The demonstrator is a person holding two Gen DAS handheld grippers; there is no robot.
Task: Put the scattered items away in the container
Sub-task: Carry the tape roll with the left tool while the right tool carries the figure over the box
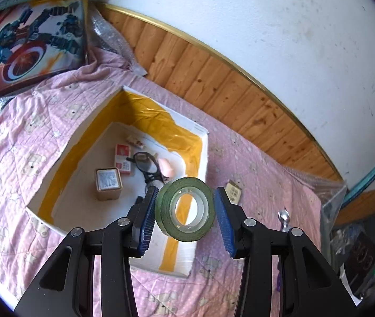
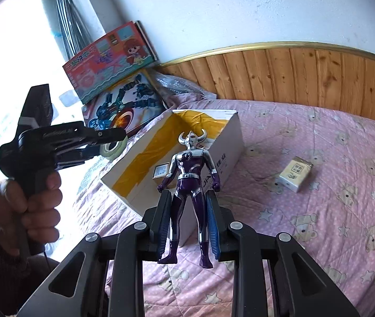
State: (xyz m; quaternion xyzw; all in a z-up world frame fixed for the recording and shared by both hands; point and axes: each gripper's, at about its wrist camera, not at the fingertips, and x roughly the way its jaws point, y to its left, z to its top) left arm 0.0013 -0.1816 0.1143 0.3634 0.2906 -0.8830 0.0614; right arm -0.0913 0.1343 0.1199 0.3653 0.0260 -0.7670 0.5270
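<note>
Green tape roll (image 1: 184, 209) held over the open white box (image 1: 203, 142). Purple-silver figure (image 2: 191, 185) upright, gripped at the legs. Small carton (image 2: 295, 173) lies on the bed.

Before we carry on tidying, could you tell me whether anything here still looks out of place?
Yes: one small box lies alone on the pink quilt, outside the open container. The tape roll and toy figure are held in the grippers.

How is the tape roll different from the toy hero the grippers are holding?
The tape roll is a round green ring with a hole; the toy figure is a purple-and-silver horned man. The left gripper holds the tape roll with wide jaws; the right gripper pinches the toy figure's legs with narrower jaws. Both are lifted above the pink quilt, near the box.
</note>
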